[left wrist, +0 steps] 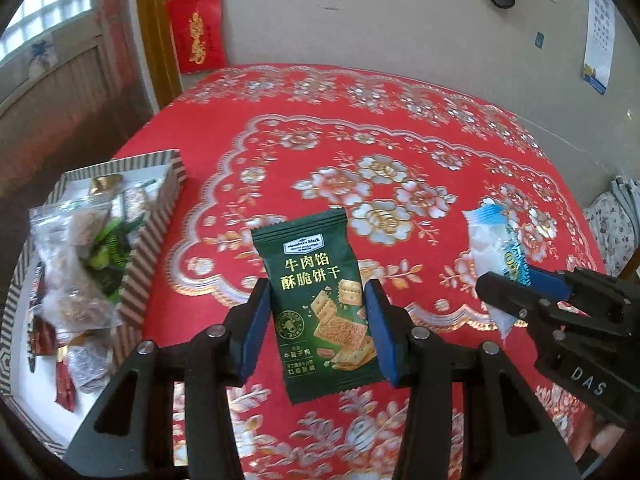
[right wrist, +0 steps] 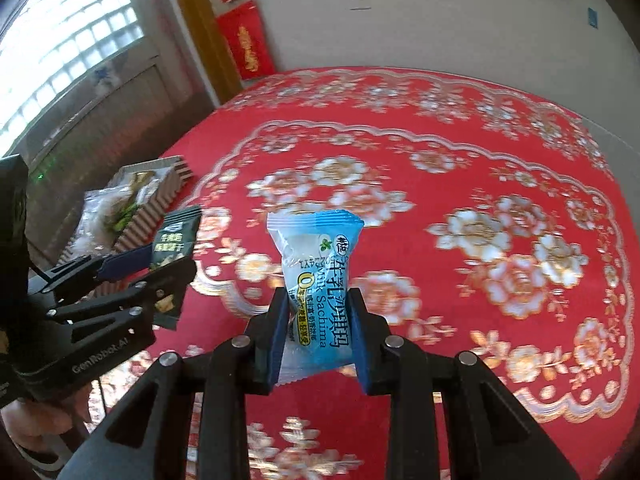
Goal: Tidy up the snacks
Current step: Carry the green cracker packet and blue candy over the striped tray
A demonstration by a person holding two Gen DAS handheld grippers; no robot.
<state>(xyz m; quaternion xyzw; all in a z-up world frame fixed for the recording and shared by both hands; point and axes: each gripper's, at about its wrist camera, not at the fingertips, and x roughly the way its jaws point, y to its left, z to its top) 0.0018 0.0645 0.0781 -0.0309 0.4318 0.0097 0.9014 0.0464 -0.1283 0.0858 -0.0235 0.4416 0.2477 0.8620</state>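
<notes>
My left gripper is shut on a dark green biscuit packet and holds it above the red tablecloth. My right gripper is shut on a light blue Milk Sachima packet, also held above the cloth. In the left wrist view the right gripper with the blue packet is at the right. In the right wrist view the left gripper with the green packet is at the left. A striped box with several wrapped snacks stands at the left.
The round table carries a red flowered cloth. The striped box sits near the table's left edge. A beige wall with red paper hangings is behind. A window is at the far left.
</notes>
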